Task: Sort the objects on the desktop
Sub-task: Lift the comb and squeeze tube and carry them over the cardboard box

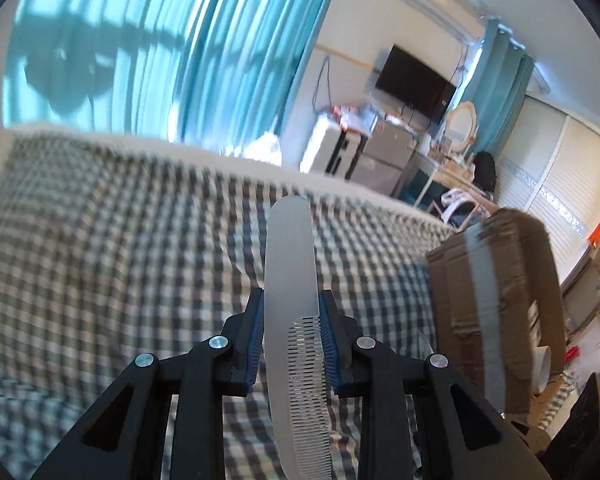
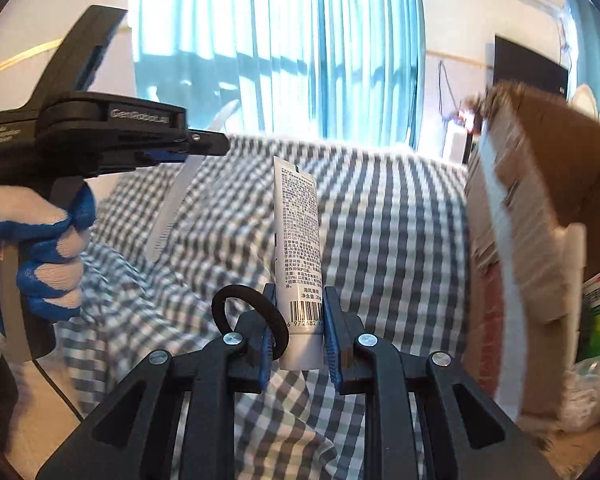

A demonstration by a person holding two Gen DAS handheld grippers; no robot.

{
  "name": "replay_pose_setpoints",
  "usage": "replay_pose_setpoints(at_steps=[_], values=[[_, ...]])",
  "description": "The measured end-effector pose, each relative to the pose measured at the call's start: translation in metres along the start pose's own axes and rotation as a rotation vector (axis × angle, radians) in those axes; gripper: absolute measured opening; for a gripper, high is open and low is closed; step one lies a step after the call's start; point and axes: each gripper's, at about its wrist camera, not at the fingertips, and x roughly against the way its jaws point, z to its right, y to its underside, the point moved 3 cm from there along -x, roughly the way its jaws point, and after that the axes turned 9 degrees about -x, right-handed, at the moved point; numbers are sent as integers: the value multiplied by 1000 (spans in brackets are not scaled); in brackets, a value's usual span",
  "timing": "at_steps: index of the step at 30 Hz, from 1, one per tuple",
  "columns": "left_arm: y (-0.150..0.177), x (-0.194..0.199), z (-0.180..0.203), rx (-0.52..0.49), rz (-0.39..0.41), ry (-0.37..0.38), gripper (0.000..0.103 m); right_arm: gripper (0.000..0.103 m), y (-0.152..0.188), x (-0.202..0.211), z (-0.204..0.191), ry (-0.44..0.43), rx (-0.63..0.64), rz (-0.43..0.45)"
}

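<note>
Above the checked cloth (image 2: 380, 216), your left gripper (image 1: 291, 344) pinches one translucent white comb (image 1: 288, 264) between its blue pads, handle pointing forward past the fingertips, teeth trailing back toward the camera. Your right gripper (image 2: 296, 344) clamps one white tube (image 2: 298, 240), barcode end between the pads, crimped end standing forward. One black hair tie (image 2: 248, 320) hangs at that gripper's left finger, beside the tube. One taped cardboard box (image 2: 540, 208) stands to the right. One gloved hand (image 2: 40, 240) grips the left tool.
</note>
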Motion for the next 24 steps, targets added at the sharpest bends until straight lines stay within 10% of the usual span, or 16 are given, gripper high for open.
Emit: replay_pose_setpoints(at_steps=[9, 24], values=[[-10, 85, 12, -33, 147, -42, 26, 20, -21, 70, -70, -25, 15, 180], [-26, 174, 56, -130, 328, -93, 27, 20, -51, 137, -70, 21, -13, 355]])
